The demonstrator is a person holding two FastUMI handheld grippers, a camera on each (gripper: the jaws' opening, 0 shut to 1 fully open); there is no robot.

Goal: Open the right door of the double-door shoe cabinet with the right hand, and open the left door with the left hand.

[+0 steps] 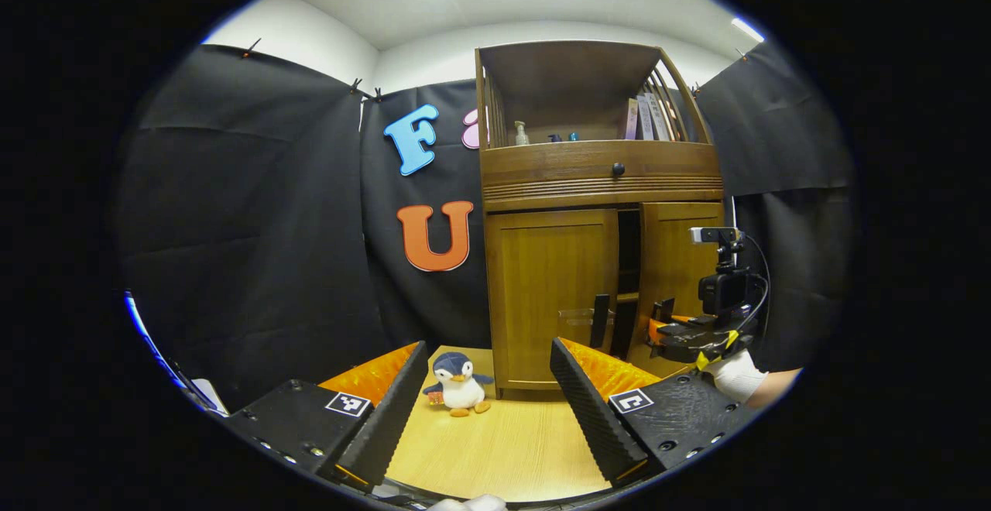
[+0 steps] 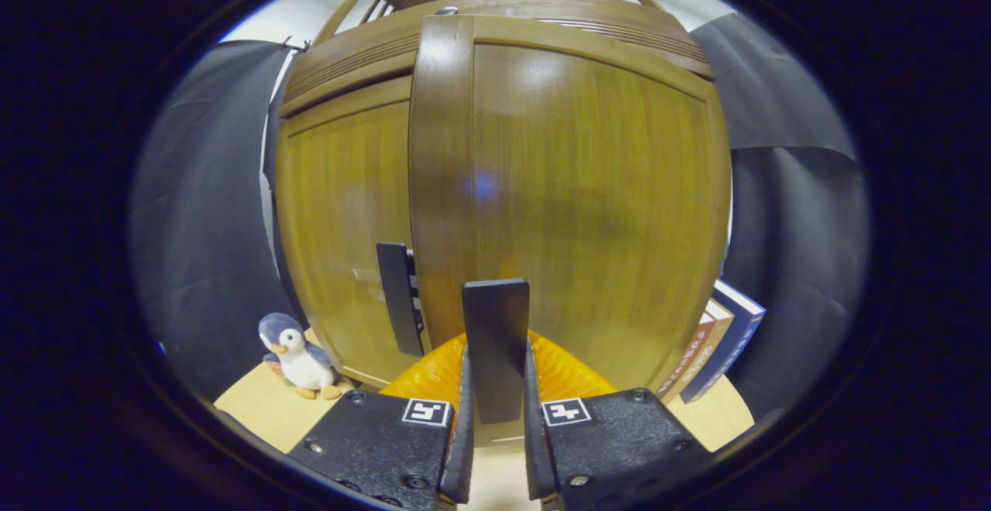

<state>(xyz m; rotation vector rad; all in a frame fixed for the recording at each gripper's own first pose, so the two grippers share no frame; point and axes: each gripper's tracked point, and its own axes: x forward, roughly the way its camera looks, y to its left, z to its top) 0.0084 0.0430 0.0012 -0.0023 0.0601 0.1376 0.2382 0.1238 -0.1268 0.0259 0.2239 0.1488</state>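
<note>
The wooden shoe cabinet (image 1: 600, 186) stands on the table. In the left gripper view its left door (image 1: 546, 294) is closed, with a dark bar handle (image 1: 600, 321). The right door (image 1: 685, 255) stands ajar, with a dark gap (image 1: 629, 263) between the doors. My left gripper (image 1: 489, 395) is open, well short of the cabinet, with nothing between its fingers. The right gripper (image 1: 681, 338), held by a hand, is at the right door. In the right gripper view the right door (image 2: 588, 186) is very close, and my right gripper (image 2: 495, 387) is shut on its handle (image 2: 495, 341). The left door's handle (image 2: 396, 298) is just to the left.
A plush penguin (image 1: 458, 383) sits on the wooden tabletop (image 1: 503, 441) left of the cabinet's base. Books (image 2: 720, 348) lean by the cabinet's right side. The upper shelf (image 1: 573, 120) holds bottles and books above a drawer knob (image 1: 618, 169). Black cloth walls surround the booth.
</note>
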